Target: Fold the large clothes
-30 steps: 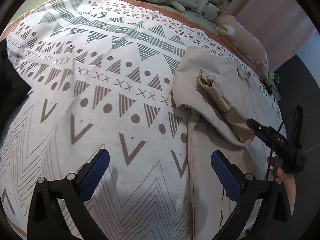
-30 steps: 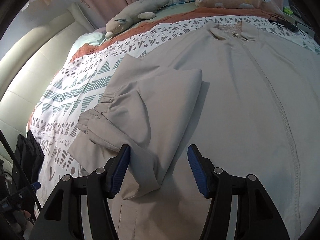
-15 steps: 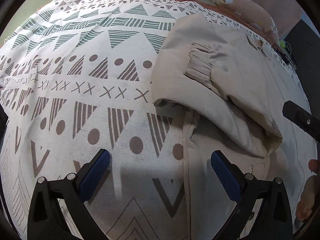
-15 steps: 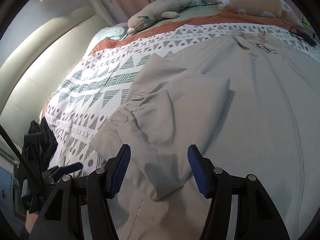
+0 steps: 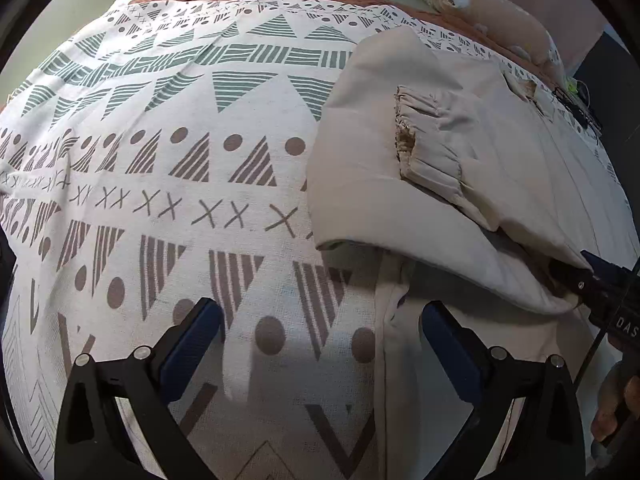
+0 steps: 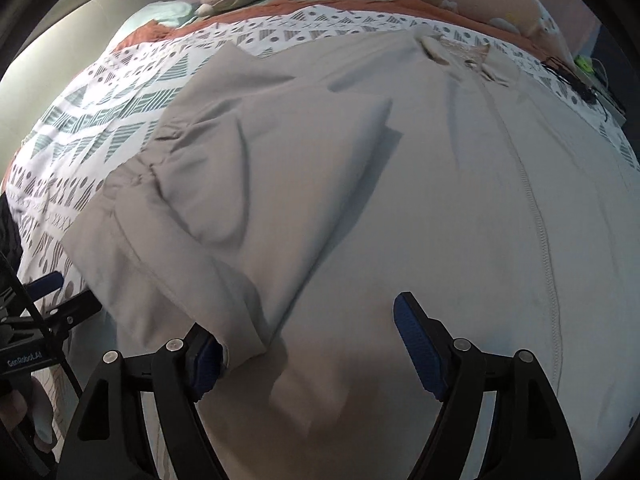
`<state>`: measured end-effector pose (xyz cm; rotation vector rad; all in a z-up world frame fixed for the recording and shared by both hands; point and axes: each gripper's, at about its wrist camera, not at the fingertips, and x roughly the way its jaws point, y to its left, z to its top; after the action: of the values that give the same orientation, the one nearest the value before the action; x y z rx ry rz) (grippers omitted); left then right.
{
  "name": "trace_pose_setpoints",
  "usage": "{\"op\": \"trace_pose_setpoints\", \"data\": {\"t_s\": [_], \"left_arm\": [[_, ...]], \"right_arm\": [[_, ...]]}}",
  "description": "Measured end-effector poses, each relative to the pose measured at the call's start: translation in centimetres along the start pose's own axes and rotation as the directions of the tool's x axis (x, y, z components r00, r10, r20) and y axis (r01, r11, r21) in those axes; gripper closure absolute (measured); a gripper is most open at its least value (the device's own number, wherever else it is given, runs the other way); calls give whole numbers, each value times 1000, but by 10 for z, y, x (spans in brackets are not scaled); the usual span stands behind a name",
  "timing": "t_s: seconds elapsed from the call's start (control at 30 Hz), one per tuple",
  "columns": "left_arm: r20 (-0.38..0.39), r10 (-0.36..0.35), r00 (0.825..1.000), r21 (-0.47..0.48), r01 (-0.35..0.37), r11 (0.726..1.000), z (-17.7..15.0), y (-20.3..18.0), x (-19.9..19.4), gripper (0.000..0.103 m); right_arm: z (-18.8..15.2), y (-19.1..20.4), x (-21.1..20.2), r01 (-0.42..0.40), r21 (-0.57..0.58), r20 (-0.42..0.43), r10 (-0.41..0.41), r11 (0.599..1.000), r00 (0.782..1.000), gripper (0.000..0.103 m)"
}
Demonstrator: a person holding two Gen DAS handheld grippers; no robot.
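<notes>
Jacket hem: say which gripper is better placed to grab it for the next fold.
Left, likely. The left gripper hangs open right over the jacket's side edge. The right gripper, jaws opening, sits over the folded sleeve, mid-jacket.

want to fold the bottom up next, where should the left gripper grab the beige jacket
Take the beige fabric jacket by its straight side edge near the hem, just right of the open left gripper. Come from the patterned bedspread side: that edge lies flat, single-layered, below the folded-in sleeve.
</notes>
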<state>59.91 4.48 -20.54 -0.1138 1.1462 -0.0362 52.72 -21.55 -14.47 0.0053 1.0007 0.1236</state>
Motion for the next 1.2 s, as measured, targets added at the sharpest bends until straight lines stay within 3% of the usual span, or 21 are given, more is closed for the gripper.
{"op": "trace_pose_setpoints", "data": {"t_s": [0.2,0.3,0.57,0.67,0.8,0.93,1.07,1.2], "left_arm": [[21,97,995,-28,-97,995,8,2,10,0],[28,82,996,-76,-79,994,10,13,11,0],[41,106,994,-75,-103,992,7,12,11,0],[40,119,992,-57,-116,992,7,9,11,0],[34,116,993,-74,-113,991,9,7,12,0],[35,117,993,-51,-115,992,11,4,13,0],[42,130,991,-6,-130,992,15,-3,15,0],[44,143,989,25,-145,989,20,-8,18,0]], "right_arm": [[4,-31,4,11,76,31,-14,997,999,26],[3,-50,2,45,123,40,-50,991,998,26],[-1,-118,-14,116,266,52,-134,957,990,26],[-5,-131,-9,84,264,33,-96,961,995,26],[-6,-106,-5,130,149,35,-136,980,990,26],[3,-76,-1,107,76,63,-112,991,992,26],[8,-56,20,175,-27,53,-173,984,983,26],[14,-42,32,247,-58,70,-242,967,968,26]]}}
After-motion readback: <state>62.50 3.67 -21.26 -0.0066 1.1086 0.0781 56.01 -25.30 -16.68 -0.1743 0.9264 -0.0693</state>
